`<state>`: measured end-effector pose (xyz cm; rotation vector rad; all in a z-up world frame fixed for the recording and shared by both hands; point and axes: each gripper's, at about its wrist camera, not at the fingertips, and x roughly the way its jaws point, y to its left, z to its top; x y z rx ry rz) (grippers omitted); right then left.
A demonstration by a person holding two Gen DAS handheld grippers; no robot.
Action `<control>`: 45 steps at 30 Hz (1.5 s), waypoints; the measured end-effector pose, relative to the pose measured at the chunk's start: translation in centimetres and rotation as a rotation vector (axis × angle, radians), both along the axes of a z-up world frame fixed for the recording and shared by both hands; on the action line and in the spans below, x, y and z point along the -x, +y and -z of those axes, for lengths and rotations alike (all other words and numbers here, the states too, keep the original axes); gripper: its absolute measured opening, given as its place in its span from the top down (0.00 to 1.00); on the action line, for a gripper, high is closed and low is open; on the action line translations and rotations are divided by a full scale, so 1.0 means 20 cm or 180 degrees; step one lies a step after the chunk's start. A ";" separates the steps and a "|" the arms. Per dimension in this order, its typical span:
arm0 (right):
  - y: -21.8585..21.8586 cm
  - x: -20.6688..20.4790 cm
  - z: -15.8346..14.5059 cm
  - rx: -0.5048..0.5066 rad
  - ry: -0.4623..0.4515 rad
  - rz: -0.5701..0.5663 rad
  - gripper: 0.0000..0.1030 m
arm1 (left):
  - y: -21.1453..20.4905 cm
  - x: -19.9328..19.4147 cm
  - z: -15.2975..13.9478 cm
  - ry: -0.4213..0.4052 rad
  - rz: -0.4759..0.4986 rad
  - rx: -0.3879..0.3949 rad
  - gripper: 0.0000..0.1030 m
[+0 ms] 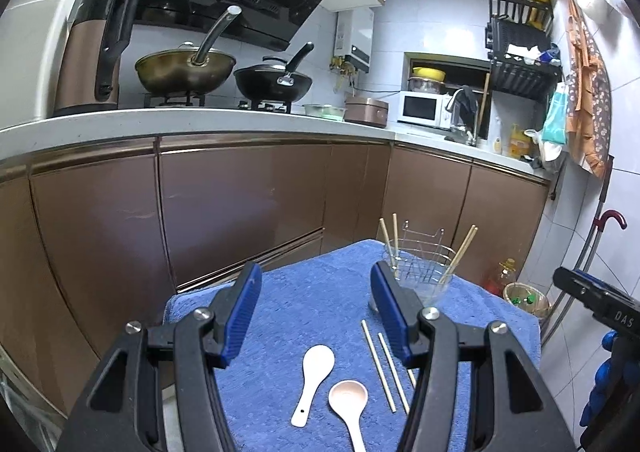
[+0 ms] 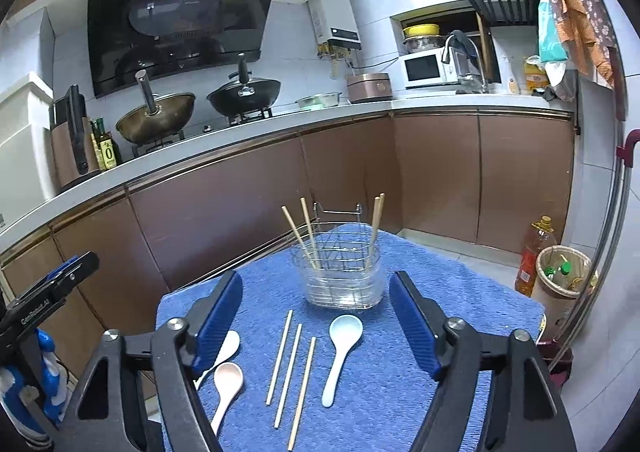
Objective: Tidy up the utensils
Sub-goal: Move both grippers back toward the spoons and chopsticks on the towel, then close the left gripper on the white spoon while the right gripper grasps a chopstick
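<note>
Both grippers hang over the blue towel (image 2: 360, 392), nothing between the pads on either. My left gripper (image 1: 316, 312) is spread wide, empty, with the towel showing through the gap. My right gripper (image 2: 316, 320) is spread too, also empty, aimed at the holder.

Loose items, right view:
- three chopsticks (image 2: 290, 364) lie flat, roughly parallel, close together, mid-towel
- blue spoon (image 2: 340, 352) lies just right of them, bowl toward the holder
- pink spoon (image 2: 226, 384) lies left of them, bowl up
- white spoon (image 2: 224, 348) is just behind the pink one, partly hidden by my left finger pad

Left view shows the white spoon (image 1: 314, 384) and pink spoon (image 1: 350, 408) side by side, with chopsticks to their right, partly behind the right finger.

Holder (image 2: 338, 276) is a wire basket in a clear tray, upright at the far end of the towel. It holds four chopsticks: two lean left (image 2: 302, 236), two lean right (image 2: 376, 228). Holder and loose pieces are apart, not touching.

Behind is the counter (image 2: 280, 120), with woks on the stove.
</note>
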<state>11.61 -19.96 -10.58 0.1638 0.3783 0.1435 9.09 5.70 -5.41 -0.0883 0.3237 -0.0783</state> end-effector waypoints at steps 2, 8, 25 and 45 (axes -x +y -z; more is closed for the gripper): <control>-0.01 0.01 0.00 0.0002 -0.0009 0.0073 0.26 | 0.02 0.00 0.01 0.0037 -0.0030 0.0010 0.47; -0.03 0.03 -0.02 0.0089 -0.0121 0.0313 0.26 | 0.04 -0.02 0.04 0.0125 -0.0061 0.0019 0.47; 0.00 -0.16 0.14 -0.0176 0.0561 -0.0167 0.59 | 0.11 -0.20 0.22 0.0731 0.0079 0.0206 0.47; 0.29 -0.69 0.53 0.0121 0.1788 -0.0805 0.80 | 0.22 -0.63 0.67 0.1788 0.0724 0.0680 0.47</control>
